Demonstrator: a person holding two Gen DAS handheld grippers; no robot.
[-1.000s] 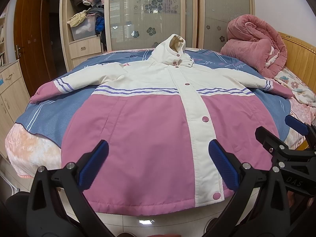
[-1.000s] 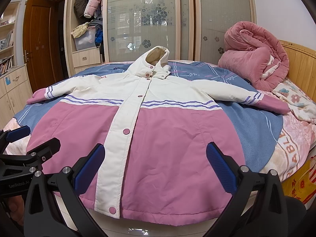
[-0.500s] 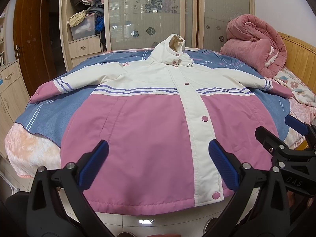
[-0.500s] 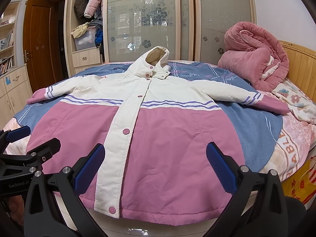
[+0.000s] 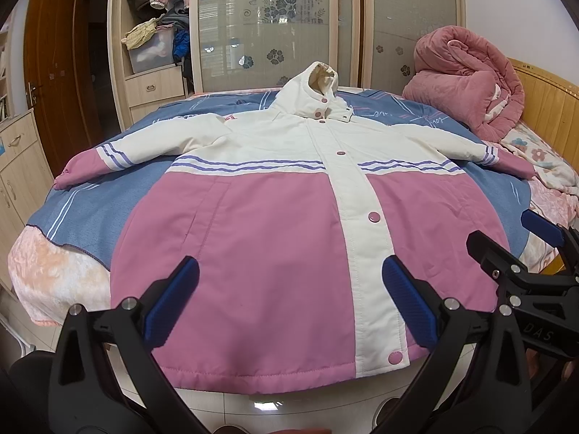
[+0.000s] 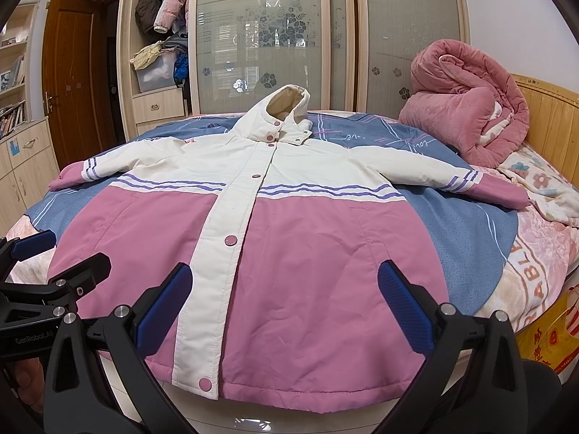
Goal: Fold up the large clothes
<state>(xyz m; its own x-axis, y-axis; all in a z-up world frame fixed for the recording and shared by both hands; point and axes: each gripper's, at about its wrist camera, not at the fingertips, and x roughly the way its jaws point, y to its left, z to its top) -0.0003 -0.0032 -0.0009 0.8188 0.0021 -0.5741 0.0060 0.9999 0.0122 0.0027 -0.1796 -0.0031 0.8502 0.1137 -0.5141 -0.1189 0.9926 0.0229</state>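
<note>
A pink and white hooded jacket (image 5: 275, 238) (image 6: 296, 246) lies flat, front up and snapped shut, on the bed, with both sleeves spread out to the sides and its hem at the near edge. My left gripper (image 5: 289, 296) hovers open above the hem, left of the white snap placket. Over the hem's right half, my right gripper (image 6: 286, 300) hangs open too. Neither touches the cloth. The right gripper shows at the right edge of the left wrist view (image 5: 521, 253), and the left gripper at the left edge of the right wrist view (image 6: 54, 264).
The bed carries a blue blanket (image 5: 90, 213) (image 6: 474, 238). A rolled pink quilt (image 5: 466, 79) (image 6: 466, 108) sits at the far right by the wooden headboard (image 6: 550, 123). A wardrobe (image 5: 275, 25) stands behind the bed, a brown door (image 5: 54, 68) and low cabinets at the left.
</note>
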